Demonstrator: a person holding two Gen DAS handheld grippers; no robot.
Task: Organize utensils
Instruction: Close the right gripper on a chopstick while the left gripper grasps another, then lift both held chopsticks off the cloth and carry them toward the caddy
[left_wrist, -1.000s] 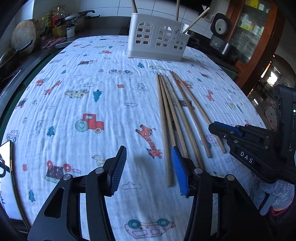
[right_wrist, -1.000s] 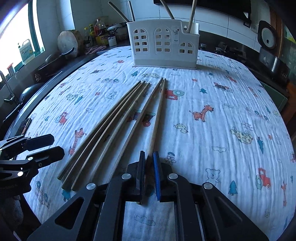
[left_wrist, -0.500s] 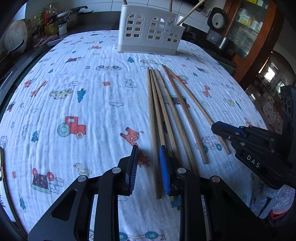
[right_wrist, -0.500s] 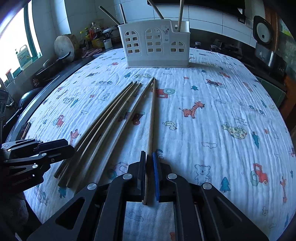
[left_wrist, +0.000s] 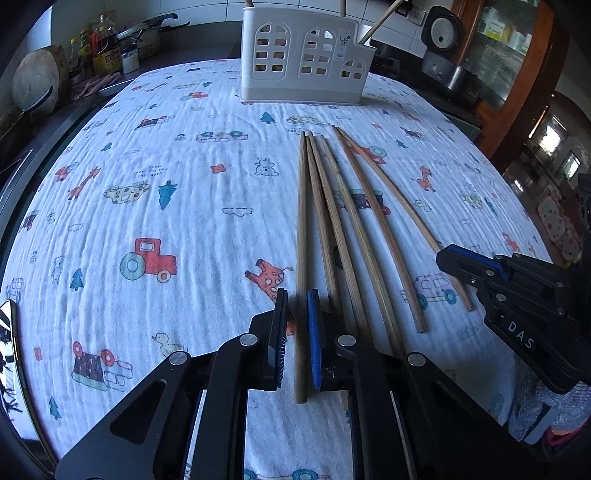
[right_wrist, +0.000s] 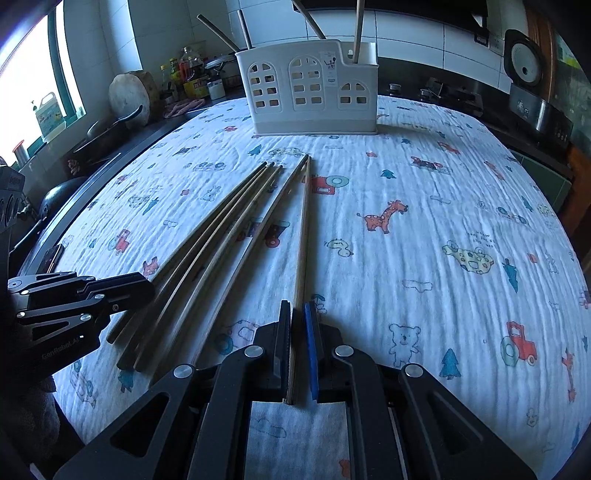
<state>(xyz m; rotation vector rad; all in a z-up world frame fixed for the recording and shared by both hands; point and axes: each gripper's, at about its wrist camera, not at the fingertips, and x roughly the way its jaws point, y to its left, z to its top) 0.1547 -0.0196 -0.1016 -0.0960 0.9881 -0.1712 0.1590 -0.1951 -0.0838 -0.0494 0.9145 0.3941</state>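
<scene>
On the surface (left_wrist: 110, 229), spread with a white cloth printed with cartoon animals and vehicles, we see six long wooden chopsticks lying lengthwise, their far tips aimed toward a white utensil holder (left_wrist: 303, 62) that stands upright at the far edge with a few sticks already leaning out of its top. Starting at the left of the left wrist view, our left tool (left_wrist: 295, 321) has just been closing, and the leftmost chopstick (left_wrist: 302, 229) now runs between its pads; the blue pad looks to be against the stick, while a thin gap shows on the ribbed black pad's side, so we cannot tell whether the grip is firm. Just beside that stick lie three more chopsticks (left_wrist: 343, 236), fanning slightly, with their near ends passing under the tool. Further right a fifth chopstick (left_wrist: 384, 236) rests free on the cloth. At the right edge our right tool (right_wrist: 298, 328) is clamped together on the rightmost chopstick (right_wrist: 303, 236), which passes straight between its pads. Kitchen clutter, including bottles (left_wrist: 99, 51) and a rice cooker (left_wrist: 443, 40), sits beyond the surface.
</scene>
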